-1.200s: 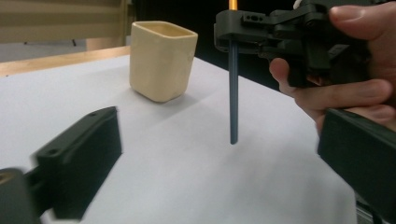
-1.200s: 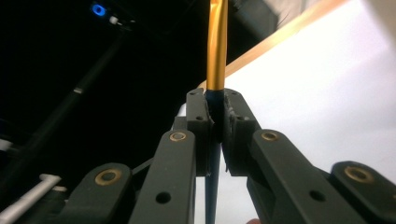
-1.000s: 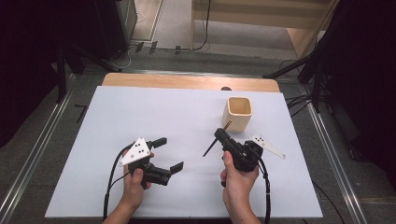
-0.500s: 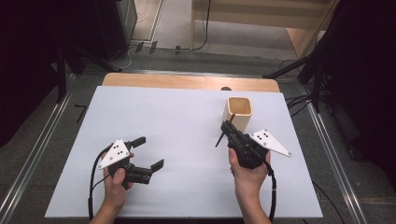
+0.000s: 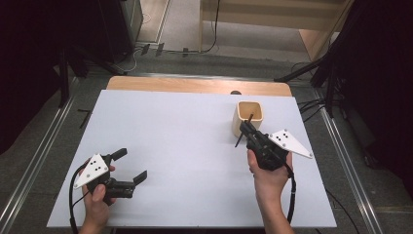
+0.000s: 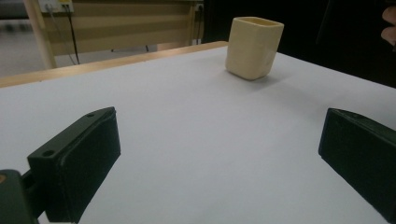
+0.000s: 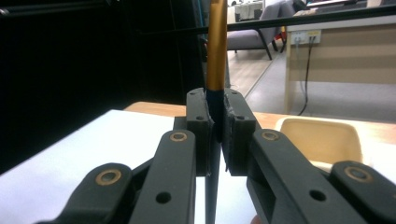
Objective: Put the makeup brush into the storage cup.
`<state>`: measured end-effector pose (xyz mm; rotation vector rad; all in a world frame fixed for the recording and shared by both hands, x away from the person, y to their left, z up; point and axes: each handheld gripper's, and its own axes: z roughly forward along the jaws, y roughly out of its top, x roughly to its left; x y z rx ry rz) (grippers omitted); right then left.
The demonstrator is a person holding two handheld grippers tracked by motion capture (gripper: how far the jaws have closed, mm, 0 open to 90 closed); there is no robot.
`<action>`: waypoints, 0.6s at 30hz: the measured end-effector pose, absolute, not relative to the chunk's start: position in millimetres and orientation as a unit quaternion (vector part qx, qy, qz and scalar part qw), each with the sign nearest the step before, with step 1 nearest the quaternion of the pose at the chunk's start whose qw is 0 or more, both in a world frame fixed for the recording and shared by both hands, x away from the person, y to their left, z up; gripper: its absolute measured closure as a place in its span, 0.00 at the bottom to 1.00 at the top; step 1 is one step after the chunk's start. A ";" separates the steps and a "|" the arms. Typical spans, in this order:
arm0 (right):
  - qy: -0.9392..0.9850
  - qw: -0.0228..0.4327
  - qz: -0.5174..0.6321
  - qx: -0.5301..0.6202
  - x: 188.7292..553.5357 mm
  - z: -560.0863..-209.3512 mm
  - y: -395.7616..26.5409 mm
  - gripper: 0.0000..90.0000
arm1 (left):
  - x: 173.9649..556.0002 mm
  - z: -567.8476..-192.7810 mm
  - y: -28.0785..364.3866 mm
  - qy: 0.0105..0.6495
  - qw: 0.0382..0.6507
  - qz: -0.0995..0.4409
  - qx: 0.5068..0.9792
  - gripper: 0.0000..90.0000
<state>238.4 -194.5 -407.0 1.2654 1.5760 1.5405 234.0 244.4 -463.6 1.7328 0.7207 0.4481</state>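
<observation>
Right claw (image 5: 247, 130) pinches a pen (image 7: 216, 56) beside the cup (image 5: 250, 117); left claw (image 5: 130, 165), spread, hovers over bare desk (image 5: 185, 146) at near left.

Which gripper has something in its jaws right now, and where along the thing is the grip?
The right gripper is shut on a pen, clamped where its gold barrel meets the dark section, near the cup. The left gripper is open and holds nothing.

In the right gripper view we lose the pen (image 7: 216, 46) at the top edge, and the right claw (image 7: 215, 126) covers its middle. The cup (image 7: 322, 137) sits partly behind that claw. In the high view, the pen's (image 5: 242, 132) tips are too small to read.
</observation>
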 end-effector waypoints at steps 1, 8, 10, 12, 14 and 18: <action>0.592 0.296 0.579 0.476 238.4 -407.0 -194.5 0.93 | 232.6 -464.1 247.1 0.308 0.568 0.194 0.738 0.00; 0.588 0.309 0.572 0.482 247.7 -399.9 -212.0 0.93 | 225.4 -466.5 265.1 0.311 0.563 0.207 0.737 0.00; 0.586 0.312 0.570 0.484 251.7 -397.7 -216.2 0.93 | 223.9 -467.1 269.6 0.312 0.563 0.210 0.736 0.00; 0.586 0.314 0.567 0.487 255.5 -395.2 -219.4 0.93 | 222.9 -467.4 273.9 0.315 0.561 0.212 0.735 0.00; 0.583 0.312 0.570 0.488 258.5 -392.3 -222.1 0.93 | 222.0 -468.1 277.5 0.318 0.559 0.215 0.735 0.00; 0.578 0.318 0.573 0.486 264.6 -386.1 -226.4 0.93 | 220.6 -469.9 283.1 0.321 0.556 0.216 0.736 0.00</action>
